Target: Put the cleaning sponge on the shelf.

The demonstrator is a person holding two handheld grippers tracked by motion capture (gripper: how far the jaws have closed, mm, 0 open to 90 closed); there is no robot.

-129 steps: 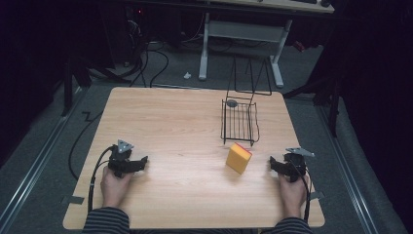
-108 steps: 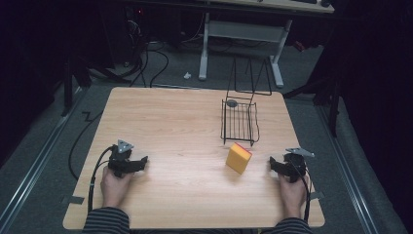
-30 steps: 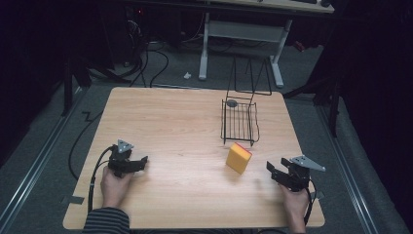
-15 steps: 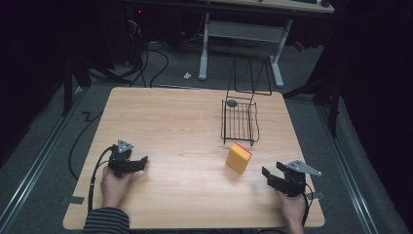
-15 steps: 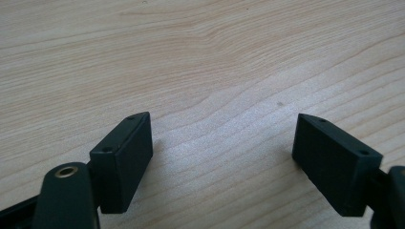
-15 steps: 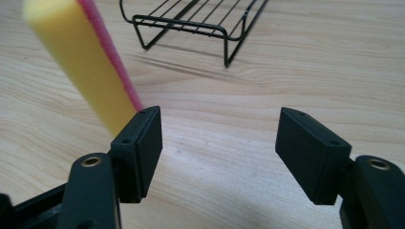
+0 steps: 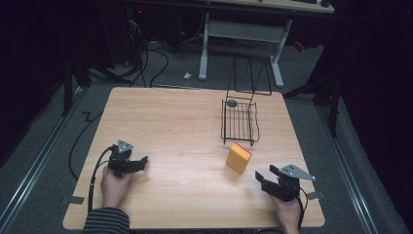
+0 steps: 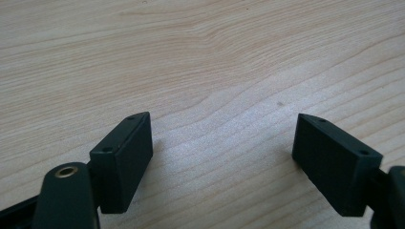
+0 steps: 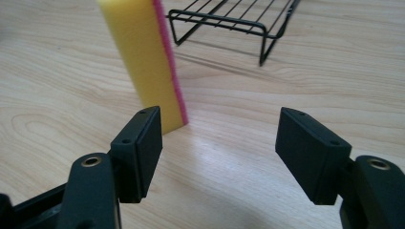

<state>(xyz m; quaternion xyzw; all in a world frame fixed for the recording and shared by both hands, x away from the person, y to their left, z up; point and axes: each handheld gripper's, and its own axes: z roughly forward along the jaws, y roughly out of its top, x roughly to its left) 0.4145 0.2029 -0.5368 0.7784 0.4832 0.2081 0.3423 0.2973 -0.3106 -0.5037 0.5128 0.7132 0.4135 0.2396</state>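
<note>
Right gripper view shows the sponge [image 9: 143, 62] standing upright just beyond the spread jaws of the right gripper [image 9: 217, 152], near the rack [image 9: 234, 21]; an off-centre close could topple it.

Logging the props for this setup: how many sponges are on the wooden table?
1. The yellow sponge with a pink scouring side stands on edge on the light wooden table, just in front of the black wire rack and ahead of the right hand-held gripper.
</note>
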